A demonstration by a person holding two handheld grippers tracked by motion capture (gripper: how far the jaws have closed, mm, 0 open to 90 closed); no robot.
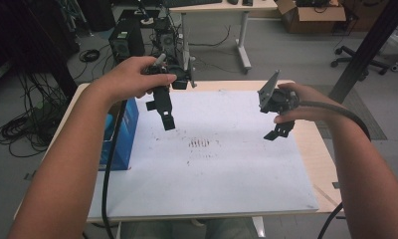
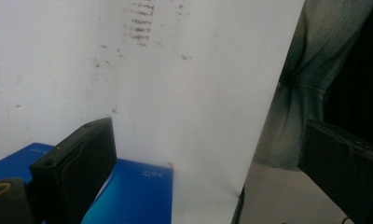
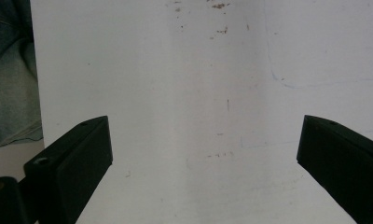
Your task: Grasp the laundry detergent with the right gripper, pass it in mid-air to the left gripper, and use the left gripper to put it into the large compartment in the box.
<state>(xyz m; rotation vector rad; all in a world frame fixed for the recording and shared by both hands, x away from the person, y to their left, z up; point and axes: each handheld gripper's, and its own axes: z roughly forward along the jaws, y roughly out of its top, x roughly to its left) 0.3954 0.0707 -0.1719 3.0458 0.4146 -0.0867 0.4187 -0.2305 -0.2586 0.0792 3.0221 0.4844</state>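
Observation:
My left gripper [image 1: 164, 117] hangs above the far left part of a white sheet [image 1: 217, 169], held by a hand. In the left gripper view the left gripper [image 2: 208, 128] has its jaws wide apart with nothing between them, and a blue box [image 2: 138, 191] lies just below. My right gripper [image 1: 279, 130] hovers over the sheet's far right side. In the right gripper view the right gripper [image 3: 204, 122] is open too, over the bare white sheet [image 3: 198, 93]. The blue box [image 1: 120, 134] sits at the table's left edge, partly under the left forearm.
Dark smudges [image 1: 199, 143] mark the middle of the sheet. The wooden table [image 1: 314, 144] shows bare along its right edge. Beyond the far edge stand computer towers [image 1: 126, 40], a desk [image 1: 244, 35] and floor cables [image 1: 18, 127]. The person's jeans [image 2: 296, 93] are at the near edge.

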